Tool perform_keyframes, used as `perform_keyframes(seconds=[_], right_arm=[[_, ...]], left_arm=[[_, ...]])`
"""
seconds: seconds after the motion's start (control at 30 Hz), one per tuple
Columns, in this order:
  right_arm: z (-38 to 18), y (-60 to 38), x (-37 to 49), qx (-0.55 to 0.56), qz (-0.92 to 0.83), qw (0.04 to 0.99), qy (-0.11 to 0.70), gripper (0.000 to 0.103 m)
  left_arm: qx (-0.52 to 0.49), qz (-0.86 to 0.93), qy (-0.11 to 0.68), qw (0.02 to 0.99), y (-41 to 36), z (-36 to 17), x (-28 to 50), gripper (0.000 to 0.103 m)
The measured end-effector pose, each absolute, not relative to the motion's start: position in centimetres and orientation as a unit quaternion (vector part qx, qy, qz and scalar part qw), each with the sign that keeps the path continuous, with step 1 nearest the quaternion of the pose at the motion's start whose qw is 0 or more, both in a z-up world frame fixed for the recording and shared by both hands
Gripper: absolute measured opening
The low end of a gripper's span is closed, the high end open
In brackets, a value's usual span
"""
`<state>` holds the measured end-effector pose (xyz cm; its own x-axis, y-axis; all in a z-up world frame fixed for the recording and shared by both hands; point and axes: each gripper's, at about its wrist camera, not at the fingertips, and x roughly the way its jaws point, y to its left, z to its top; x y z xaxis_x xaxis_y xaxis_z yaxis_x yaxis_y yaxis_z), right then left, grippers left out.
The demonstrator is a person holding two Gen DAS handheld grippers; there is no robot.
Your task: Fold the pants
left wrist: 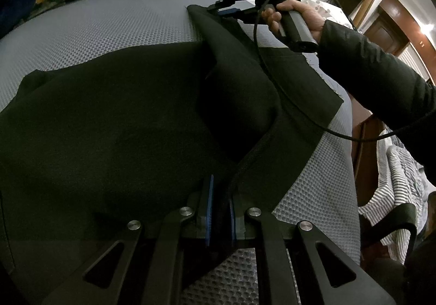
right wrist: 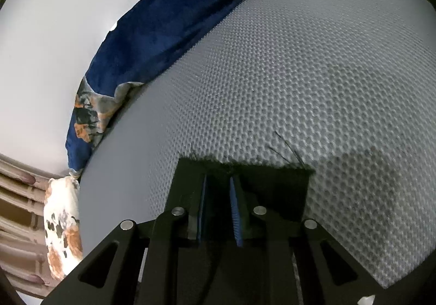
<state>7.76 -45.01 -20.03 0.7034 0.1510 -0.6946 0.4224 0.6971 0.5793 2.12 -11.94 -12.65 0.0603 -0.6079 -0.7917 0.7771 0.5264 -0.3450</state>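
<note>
The black fabric pants (left wrist: 122, 119) lie spread on the grey honeycomb-textured mattress (left wrist: 114, 26). My left gripper (left wrist: 220, 212) pinches their ribbed waistband edge between its blue pads. My right gripper (right wrist: 220, 204) clamps a frayed hem corner, lifted over the mattress. Seemingly that raised leg folds back over the rest, though dark cloth hides the creases. My right hand (left wrist: 297, 18) grips the handle.
</note>
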Motion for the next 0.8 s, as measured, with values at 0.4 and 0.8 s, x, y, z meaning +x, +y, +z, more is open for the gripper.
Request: perform_keyframes(seconds=[0.4, 0.8], right_arm=[[-7.4, -43.8, -1.2, 0.286, -0.157, 0.893, 0.309, 0.003], [-11.5, -46.0, -18.5, 0.322, -0.329, 0.811, 0.362, 0.003]], left_arm=[[0.091, -0.467, 0.488, 0.731, -12.2, -12.6, 1.5, 0.01], [0.148, -0.467, 0.46, 0.74, -13.5, -12.1, -0.4, 0.012]])
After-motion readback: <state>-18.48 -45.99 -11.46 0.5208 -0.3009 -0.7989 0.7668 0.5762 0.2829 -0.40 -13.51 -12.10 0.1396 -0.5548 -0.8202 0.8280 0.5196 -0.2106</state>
